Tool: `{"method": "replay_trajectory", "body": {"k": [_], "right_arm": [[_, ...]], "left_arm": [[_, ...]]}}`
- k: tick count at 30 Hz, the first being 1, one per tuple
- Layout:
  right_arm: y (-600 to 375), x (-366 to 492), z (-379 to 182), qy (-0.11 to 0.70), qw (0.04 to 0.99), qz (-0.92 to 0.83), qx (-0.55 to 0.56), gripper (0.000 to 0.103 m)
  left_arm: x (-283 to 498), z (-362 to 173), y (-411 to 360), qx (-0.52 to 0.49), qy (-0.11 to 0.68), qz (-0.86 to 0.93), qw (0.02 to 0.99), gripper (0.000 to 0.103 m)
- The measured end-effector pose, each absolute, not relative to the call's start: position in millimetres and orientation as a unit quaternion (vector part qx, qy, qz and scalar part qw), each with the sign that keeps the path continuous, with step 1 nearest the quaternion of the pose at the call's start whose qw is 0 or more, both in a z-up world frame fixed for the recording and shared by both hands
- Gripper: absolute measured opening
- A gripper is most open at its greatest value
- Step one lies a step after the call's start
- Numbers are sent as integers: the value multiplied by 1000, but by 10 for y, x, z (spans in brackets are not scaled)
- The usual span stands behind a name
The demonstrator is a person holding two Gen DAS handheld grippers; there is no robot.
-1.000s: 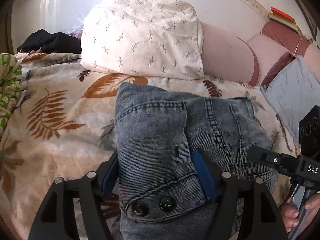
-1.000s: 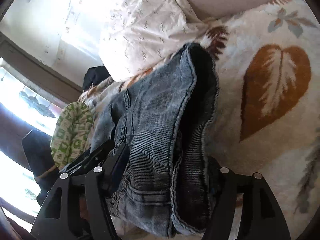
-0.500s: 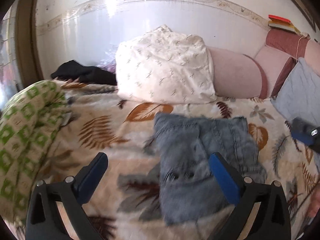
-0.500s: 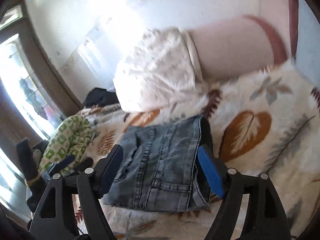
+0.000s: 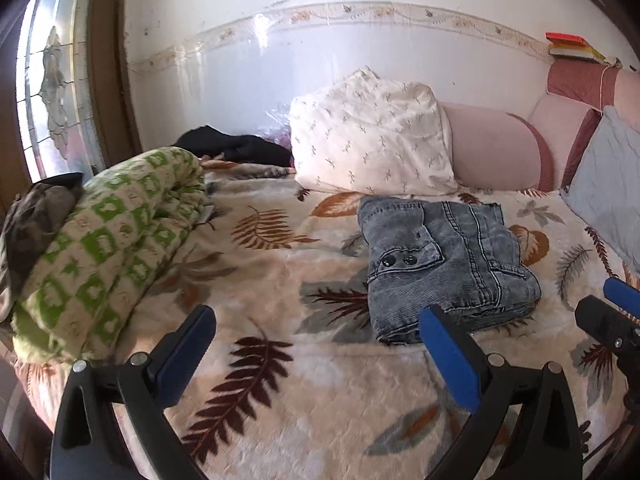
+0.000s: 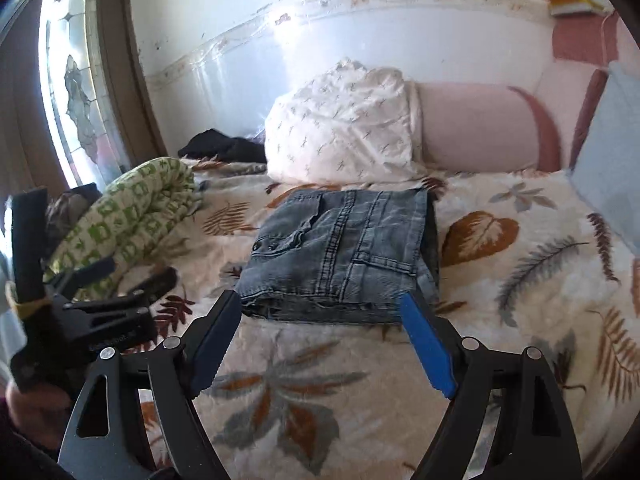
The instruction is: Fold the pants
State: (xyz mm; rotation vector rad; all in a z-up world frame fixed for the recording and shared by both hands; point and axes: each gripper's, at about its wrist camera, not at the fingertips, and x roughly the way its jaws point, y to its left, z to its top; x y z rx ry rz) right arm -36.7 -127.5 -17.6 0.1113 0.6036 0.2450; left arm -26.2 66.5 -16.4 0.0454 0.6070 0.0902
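The blue-grey denim pants [image 5: 444, 264] lie folded into a compact rectangle on the leaf-print blanket [image 5: 280, 264], in front of the white pillow. They also show in the right wrist view [image 6: 344, 252]. My left gripper [image 5: 316, 332] is open and empty, held back from the pants and to their left. My right gripper [image 6: 324, 318] is open and empty, just short of the pants' near edge. The right gripper shows at the right edge of the left wrist view [image 5: 612, 320]; the left gripper shows at the left of the right wrist view [image 6: 92, 300].
A white patterned pillow [image 5: 368, 140] and pink cushions [image 5: 496, 156] line the wall behind the pants. A rolled green-and-cream blanket [image 5: 108, 244] lies at the left. A grey pillow [image 5: 608, 188] sits at the right. Dark clothes [image 5: 236, 148] lie at the back left.
Both grippers have let go of the pants, opened and pulled back towards me. The folded pants now lie free on the blanket.
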Motion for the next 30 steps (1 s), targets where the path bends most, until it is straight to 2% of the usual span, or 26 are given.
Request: {"method": "replay_trajectory", "body": {"k": [14, 30], "right_arm": [[-1236, -651, -160, 230, 971, 55, 37, 88], [-1330, -420, -317, 251, 966, 27, 56, 88]], "left_arm": [[-567, -123, 726, 3, 282, 49, 958, 103], [-297, -409, 682, 26, 313, 67, 947, 103]]}}
